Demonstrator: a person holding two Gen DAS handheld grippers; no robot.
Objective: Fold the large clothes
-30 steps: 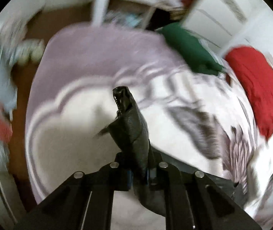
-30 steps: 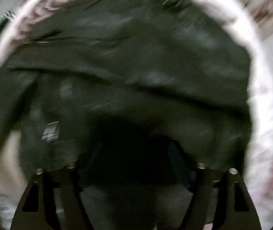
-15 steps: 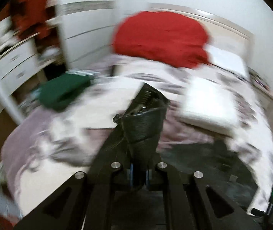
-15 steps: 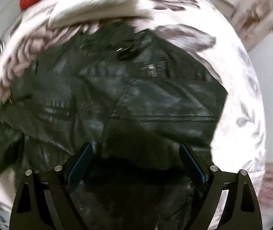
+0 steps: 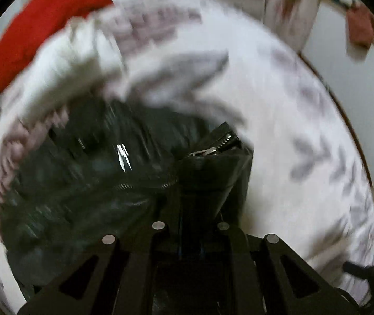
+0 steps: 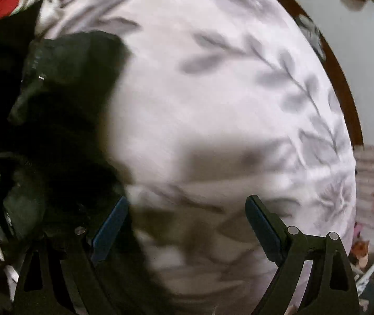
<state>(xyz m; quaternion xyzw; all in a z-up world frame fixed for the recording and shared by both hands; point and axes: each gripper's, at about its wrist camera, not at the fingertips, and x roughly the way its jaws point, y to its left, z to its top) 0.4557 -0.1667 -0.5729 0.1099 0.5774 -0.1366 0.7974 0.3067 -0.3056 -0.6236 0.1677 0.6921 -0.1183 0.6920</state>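
A black leather jacket (image 5: 87, 183) lies spread on a bed with a white, grey-leaf patterned cover (image 5: 292, 131). My left gripper (image 5: 191, 225) is shut on a zippered end of the jacket (image 5: 221, 147), which sticks up between its fingers above the bed. In the right wrist view the jacket (image 6: 63, 110) fills the left side. My right gripper (image 6: 187, 225) stands wide open over the bare bed cover (image 6: 213, 92), its blue pads (image 6: 111, 225) holding nothing; its left finger is next to the jacket's edge.
A red blanket or garment (image 5: 42, 18) is heaped at the head of the bed, upper left. The bed's wooden edge (image 6: 344, 97) curves along the right, with a wall and floor items beyond it. A folded pale cloth (image 5: 63, 60) lies beside the red heap.
The left gripper has swung across the room and rolled, carrying the jacket end over the jacket on the bed. The right gripper has slid right, off the jacket onto bare cover, and opened.
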